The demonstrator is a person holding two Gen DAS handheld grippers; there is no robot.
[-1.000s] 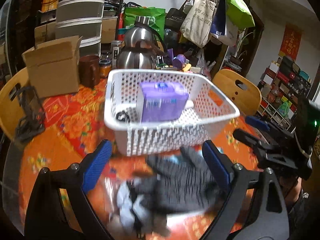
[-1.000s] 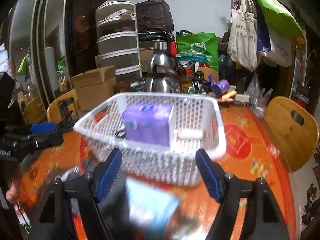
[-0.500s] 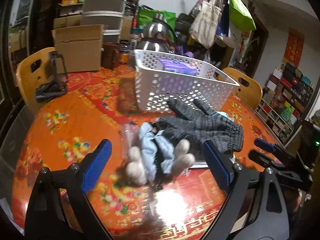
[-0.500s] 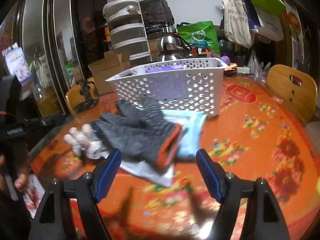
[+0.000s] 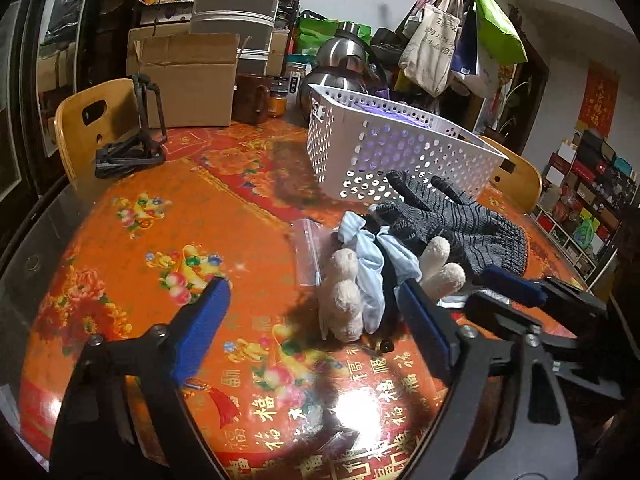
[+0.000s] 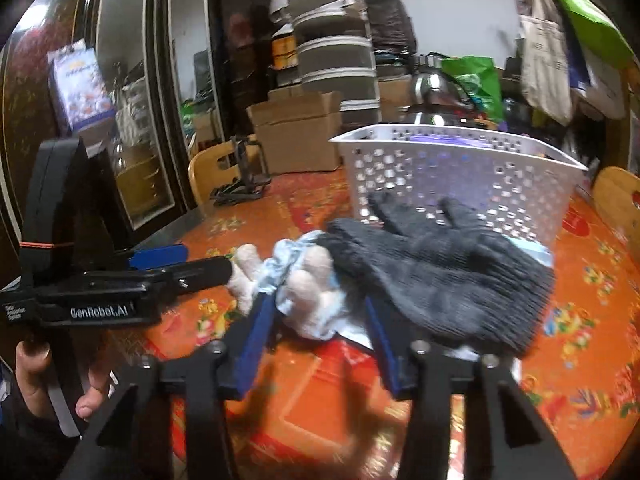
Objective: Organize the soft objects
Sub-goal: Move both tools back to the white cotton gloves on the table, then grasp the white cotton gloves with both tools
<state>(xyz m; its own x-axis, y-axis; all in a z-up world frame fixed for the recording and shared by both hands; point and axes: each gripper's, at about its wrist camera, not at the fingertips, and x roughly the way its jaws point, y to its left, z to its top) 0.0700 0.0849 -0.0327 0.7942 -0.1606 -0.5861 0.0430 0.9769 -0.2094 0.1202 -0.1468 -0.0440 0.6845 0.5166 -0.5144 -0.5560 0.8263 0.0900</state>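
Observation:
A small plush toy in pale blue cloth lies on the orange patterned table. A dark grey knit glove lies beside it, in front of the white perforated basket, which holds a purple pack. My left gripper is open low over the table, its right finger at the toy's side. My right gripper is open, its jaws on either side of the toy's end, with the glove's cuff just right of it.
A clear zip bag lies under the toy. A cardboard box, mug, metal kettle and black stand sit at the table's back. Wooden chairs ring the table.
Both grippers have dropped lower and moved in on the plush toy. The right gripper's jaws now sit narrower, on either side of the toy. The objects lie unmoved.

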